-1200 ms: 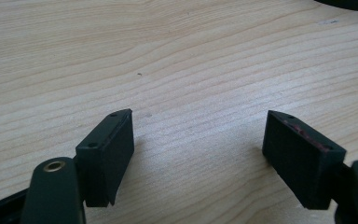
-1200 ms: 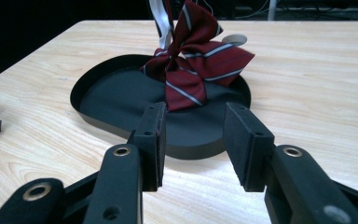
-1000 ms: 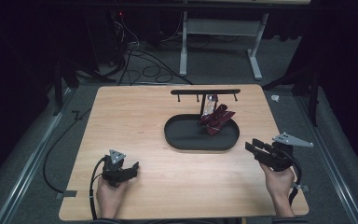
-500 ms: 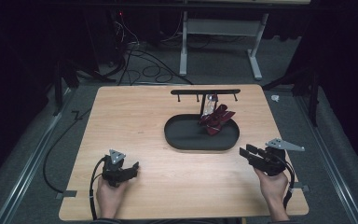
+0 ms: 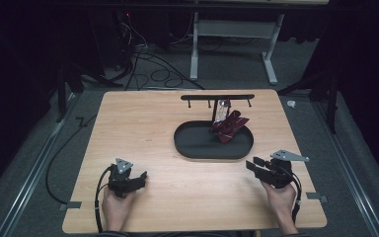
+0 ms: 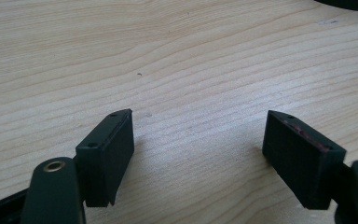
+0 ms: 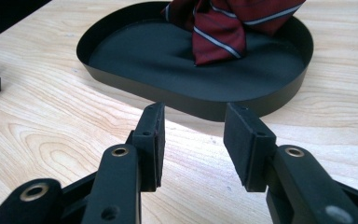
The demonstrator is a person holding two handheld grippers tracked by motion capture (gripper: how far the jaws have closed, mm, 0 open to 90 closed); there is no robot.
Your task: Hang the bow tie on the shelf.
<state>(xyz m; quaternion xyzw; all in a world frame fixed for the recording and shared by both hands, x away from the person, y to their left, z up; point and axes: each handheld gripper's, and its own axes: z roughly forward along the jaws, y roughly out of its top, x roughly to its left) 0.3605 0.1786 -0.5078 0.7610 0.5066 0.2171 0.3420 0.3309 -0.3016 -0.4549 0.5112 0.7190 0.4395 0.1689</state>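
— Inside the black tray (image 5: 197, 148), toward its far right end: crumpled red striped tie (image 5: 229, 127), draped against the stand's post (image 5: 214, 111).
— And the tools?
— Right tool (image 5: 254, 165) near the tray's rim, spread, pinching nothing. Left tool (image 5: 139, 177) low over bare table (image 5: 143, 123), wide apart, empty.
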